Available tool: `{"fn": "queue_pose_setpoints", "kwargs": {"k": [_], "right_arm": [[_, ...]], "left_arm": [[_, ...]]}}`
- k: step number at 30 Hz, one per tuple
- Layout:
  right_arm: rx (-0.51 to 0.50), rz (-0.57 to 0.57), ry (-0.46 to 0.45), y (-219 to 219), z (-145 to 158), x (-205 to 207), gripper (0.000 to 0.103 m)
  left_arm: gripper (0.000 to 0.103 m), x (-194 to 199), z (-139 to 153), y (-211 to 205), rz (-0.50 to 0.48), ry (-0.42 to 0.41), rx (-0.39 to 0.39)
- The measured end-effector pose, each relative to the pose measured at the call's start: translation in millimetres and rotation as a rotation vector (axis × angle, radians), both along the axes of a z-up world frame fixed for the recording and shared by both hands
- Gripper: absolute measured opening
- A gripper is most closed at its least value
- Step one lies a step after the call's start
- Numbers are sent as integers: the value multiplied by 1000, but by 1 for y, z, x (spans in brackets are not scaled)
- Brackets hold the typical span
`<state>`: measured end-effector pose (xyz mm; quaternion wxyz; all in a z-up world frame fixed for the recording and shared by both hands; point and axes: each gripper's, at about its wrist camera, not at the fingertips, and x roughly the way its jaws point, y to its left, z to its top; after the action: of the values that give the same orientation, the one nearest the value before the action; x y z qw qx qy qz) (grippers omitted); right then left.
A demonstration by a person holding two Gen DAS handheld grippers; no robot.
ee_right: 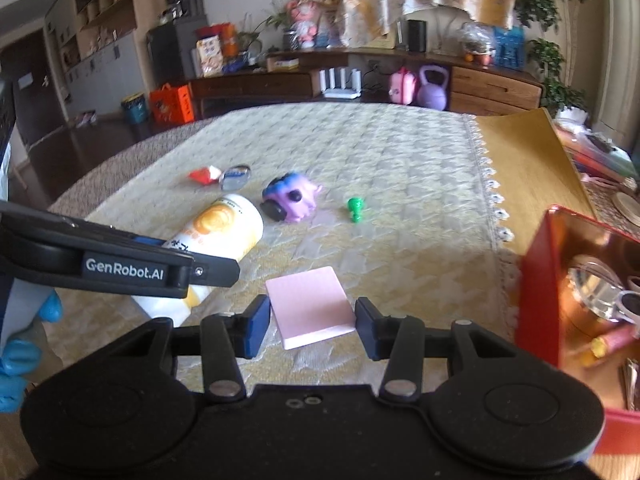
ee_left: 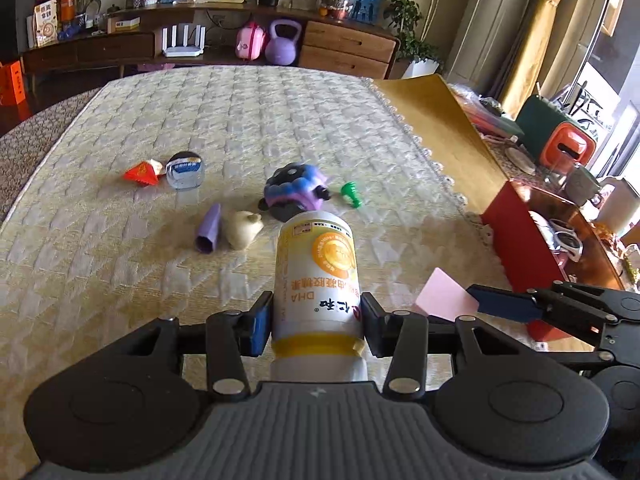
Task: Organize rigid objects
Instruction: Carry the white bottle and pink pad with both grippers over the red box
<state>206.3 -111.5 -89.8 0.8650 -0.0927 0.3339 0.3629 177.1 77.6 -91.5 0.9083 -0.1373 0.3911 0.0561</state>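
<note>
A quilted yellow-cream cloth (ee_left: 248, 120) covers the table. From the purple-and-blue toy car (ee_left: 295, 191) at its middle, a green pawn-like piece (ee_left: 351, 193) lies at three o'clock, a red paper wedge (ee_left: 142, 173) and round clear-lidded tin (ee_left: 185, 171) at nine, a lilac tube (ee_left: 209, 229) and cream figure (ee_left: 243, 229) at seven. A pink card (ee_right: 310, 306) lies at five, by the red box (ee_right: 538, 280).

red box (ee_right: 538, 280) (cut off right)

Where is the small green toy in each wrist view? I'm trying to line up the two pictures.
Left wrist view: the green toy lies on the quilted cloth, right of centre, just right of the purple toy car.
Right wrist view: the green toy is near centre, again right of the purple toy car.
Shared landmark: the purple kettlebell on the far cabinet.
</note>
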Motion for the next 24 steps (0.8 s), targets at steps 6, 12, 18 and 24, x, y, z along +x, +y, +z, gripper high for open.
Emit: {"fn": "queue_pose_setpoints", "kwargs": {"k": [6,12,18,24], "right_arm": [[43,-57,-2,-20,20,-13,46],[101,-119,-7,-47,36,-17,46],[135,-184,-33,-80,47,-18,46],[142,-238,-48,-112,49,-14,46]], "left_arm": [[45,-10,19,-18,-20,-24,8],[45,-16,32,-36,-46,-43,11],[45,-16,40,-57,-75,-46,25],[45,-10,44,-83,-117,-48,27]]}}
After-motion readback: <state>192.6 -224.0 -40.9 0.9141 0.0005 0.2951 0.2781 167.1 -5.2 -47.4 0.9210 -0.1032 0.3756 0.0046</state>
